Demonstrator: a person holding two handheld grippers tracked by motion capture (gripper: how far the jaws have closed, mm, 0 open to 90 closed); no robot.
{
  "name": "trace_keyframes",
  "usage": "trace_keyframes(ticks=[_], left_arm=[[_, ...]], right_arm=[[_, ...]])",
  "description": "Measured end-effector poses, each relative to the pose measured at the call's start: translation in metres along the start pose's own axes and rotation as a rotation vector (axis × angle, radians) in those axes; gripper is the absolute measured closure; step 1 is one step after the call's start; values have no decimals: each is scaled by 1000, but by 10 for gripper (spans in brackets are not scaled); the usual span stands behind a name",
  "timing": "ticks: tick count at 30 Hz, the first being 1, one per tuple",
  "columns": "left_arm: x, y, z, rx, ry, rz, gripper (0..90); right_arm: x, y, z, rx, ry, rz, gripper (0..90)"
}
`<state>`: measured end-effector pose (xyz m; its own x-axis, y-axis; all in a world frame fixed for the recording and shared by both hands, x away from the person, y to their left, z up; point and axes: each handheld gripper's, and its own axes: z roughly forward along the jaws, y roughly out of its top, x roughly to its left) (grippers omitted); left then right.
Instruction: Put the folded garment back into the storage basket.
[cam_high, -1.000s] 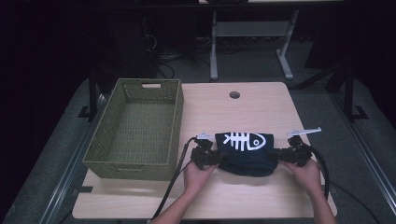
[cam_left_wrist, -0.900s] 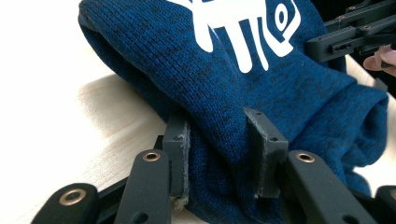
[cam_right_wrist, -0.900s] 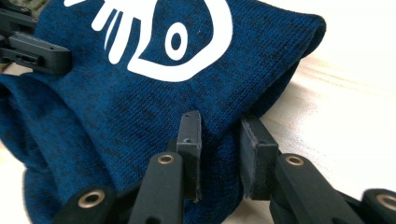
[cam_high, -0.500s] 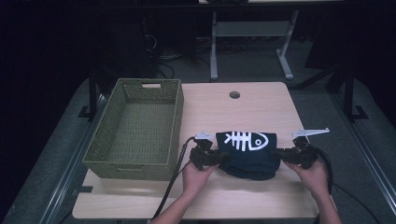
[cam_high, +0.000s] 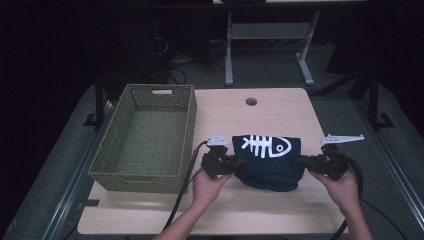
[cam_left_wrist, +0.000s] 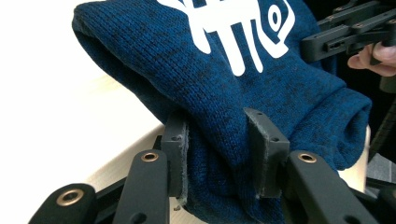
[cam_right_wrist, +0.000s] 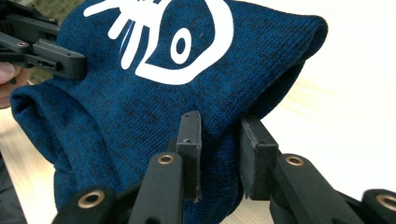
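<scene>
— High view first: how much room is there around the sweater (cam_high: 270, 162)?
— Plenty. It sits near the front of the table (cam_high: 280, 107), right of the basket (cam_high: 145, 137) and apart from it. Bare wood runs behind it to the far edge, and a strip lies between it and the front edge.

— Which way does it lie?
— Folded, long axis left to right, with the white fishbone print (cam_high: 266, 145) on top, skull end toward the right.

— And the tools?
— The left gripper (cam_high: 235, 165) bites the left end; in the left gripper view its pads (cam_left_wrist: 177, 154) pinch a fold of knit. The right gripper (cam_high: 299, 162) is clamped on the right end in the same way, as the right gripper view shows (cam_right_wrist: 219, 154).

— Anything different from a second ago?
— The right hand (cam_high: 345, 187) has drawn outward, so the cloth looks stretched a little wider, though the dark fabric makes its lower edge hard to read.
</scene>
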<state>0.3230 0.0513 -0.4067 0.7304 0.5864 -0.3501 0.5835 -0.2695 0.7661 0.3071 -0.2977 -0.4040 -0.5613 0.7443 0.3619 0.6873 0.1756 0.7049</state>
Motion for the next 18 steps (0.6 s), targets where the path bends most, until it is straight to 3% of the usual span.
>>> trace_keyframes(ticks=[18], left_arm=[[-3,28,-41,-49,5,30,637]], right_arm=[[29,35,-16,-51,28,-73,720]])
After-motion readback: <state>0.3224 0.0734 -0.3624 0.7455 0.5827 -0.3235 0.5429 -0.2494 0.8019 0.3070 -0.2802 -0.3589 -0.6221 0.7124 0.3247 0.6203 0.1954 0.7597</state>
